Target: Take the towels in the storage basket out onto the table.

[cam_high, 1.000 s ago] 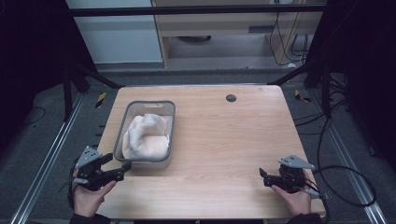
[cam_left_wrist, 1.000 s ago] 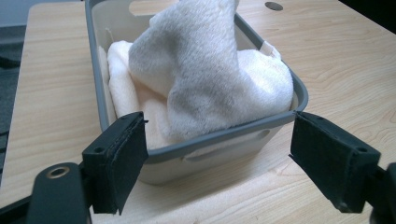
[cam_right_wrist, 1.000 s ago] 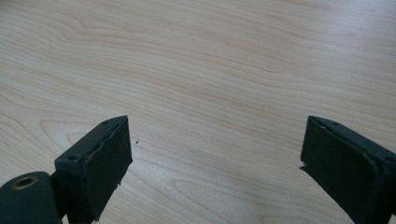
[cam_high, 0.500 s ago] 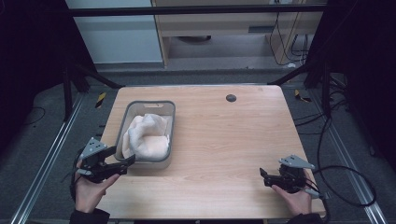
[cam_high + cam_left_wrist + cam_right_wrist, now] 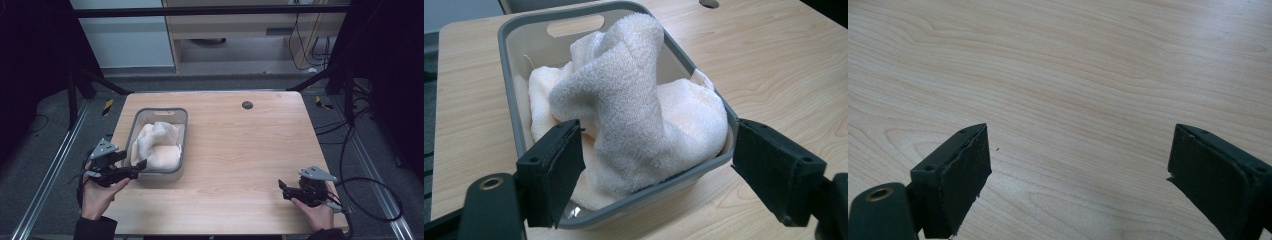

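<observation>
Left gripper (image 5: 131, 166), jaws spread wide, sits at the near end of the grey bin (image 5: 176, 114), one jaw over its rim, closer than a second ago. White towels (image 5: 157, 145) lie heaped in the bin, whose long axis runs away from the person on the table's (image 5: 250, 150) left; how many towels is unclear. Right gripper (image 5: 283, 188) rests wide open, unmoved, near the right corner.

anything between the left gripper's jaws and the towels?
Only the near rim of the grey bin. In the left gripper view the left gripper is open, its jaws straddling that end, white towels heaped just behind it.
</observation>
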### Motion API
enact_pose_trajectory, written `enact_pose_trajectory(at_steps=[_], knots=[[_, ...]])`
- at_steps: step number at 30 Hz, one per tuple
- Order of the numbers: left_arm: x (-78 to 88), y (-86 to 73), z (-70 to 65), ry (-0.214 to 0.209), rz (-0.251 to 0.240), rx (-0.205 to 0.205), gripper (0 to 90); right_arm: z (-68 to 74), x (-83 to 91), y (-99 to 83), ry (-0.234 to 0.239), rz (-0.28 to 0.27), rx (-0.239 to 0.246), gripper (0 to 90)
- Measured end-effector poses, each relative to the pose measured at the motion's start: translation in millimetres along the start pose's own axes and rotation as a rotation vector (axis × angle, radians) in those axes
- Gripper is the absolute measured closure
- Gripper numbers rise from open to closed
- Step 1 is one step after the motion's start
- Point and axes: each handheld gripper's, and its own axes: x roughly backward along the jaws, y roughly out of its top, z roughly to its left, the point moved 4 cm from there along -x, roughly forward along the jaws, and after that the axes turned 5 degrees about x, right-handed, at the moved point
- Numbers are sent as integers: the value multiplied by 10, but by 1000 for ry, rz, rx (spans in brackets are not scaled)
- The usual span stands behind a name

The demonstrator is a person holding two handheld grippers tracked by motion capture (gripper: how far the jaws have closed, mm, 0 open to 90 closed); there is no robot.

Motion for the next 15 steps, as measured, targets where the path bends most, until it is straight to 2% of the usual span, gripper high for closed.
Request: enact_pose_trajectory(at_steps=[7, 15], knots=[[-49, 86, -20, 21, 24, -27, 208, 5, -4, 1, 5, -2, 2, 119], [-125, 161, -15, 16, 68, -34, 228, 2, 2, 4, 10, -5, -3, 135]])
